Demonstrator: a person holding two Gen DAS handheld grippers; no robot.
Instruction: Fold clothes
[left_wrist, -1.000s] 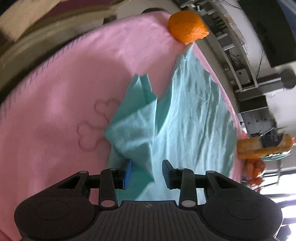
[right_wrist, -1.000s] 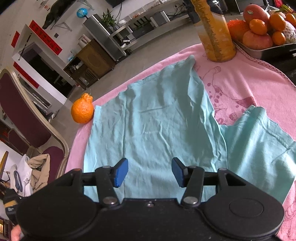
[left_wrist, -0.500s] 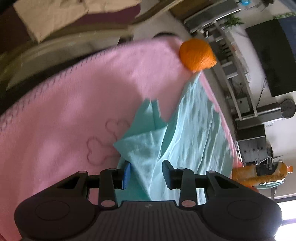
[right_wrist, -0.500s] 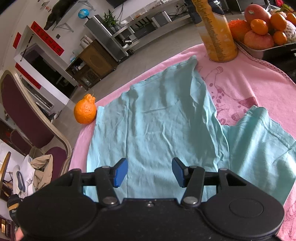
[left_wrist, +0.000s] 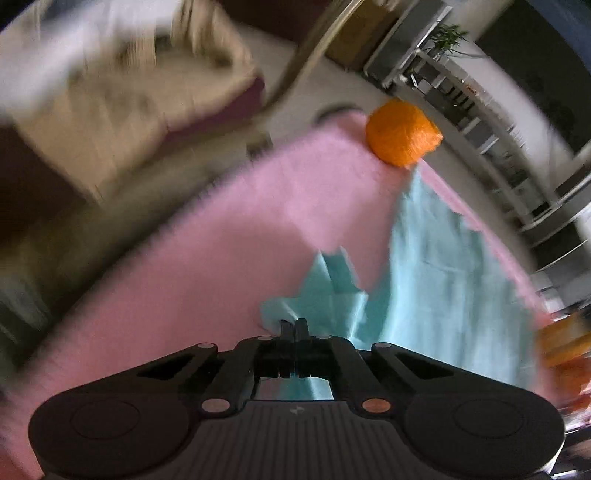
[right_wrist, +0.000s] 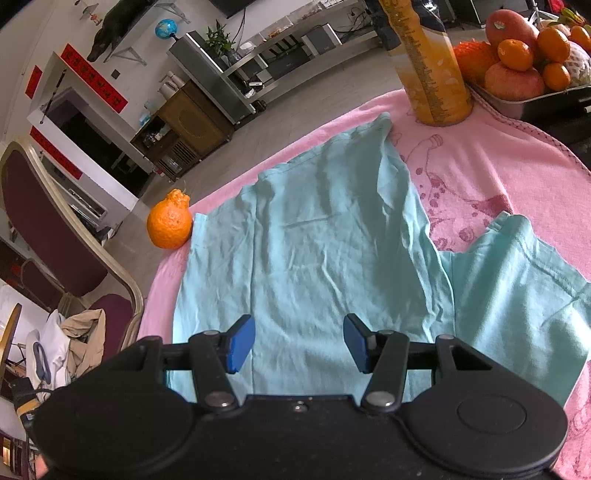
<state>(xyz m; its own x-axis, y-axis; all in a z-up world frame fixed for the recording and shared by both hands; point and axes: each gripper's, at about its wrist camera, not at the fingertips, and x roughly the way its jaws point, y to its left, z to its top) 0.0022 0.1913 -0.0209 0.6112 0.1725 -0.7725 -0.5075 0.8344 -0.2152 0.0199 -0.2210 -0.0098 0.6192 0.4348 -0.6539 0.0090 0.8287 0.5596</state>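
Note:
A light teal T-shirt (right_wrist: 317, 251) lies spread on a pink blanket (right_wrist: 491, 173). In the right wrist view its right sleeve (right_wrist: 517, 266) lies flat to the right. My right gripper (right_wrist: 298, 343) is open and empty, hovering over the shirt's near part. In the blurred left wrist view my left gripper (left_wrist: 294, 325) is shut on the bunched left sleeve (left_wrist: 325, 295) of the shirt (left_wrist: 443, 280).
An orange (right_wrist: 169, 222) sits at the shirt's far left corner, also in the left wrist view (left_wrist: 402, 134). A juice bottle (right_wrist: 428, 62) and a tray of fruit (right_wrist: 524, 62) stand at the far right. A chair with clothes (right_wrist: 74, 332) is beside the table.
My left gripper has closed on the left sleeve and swung, so its view is now blurred. The right gripper has barely moved and stays open.

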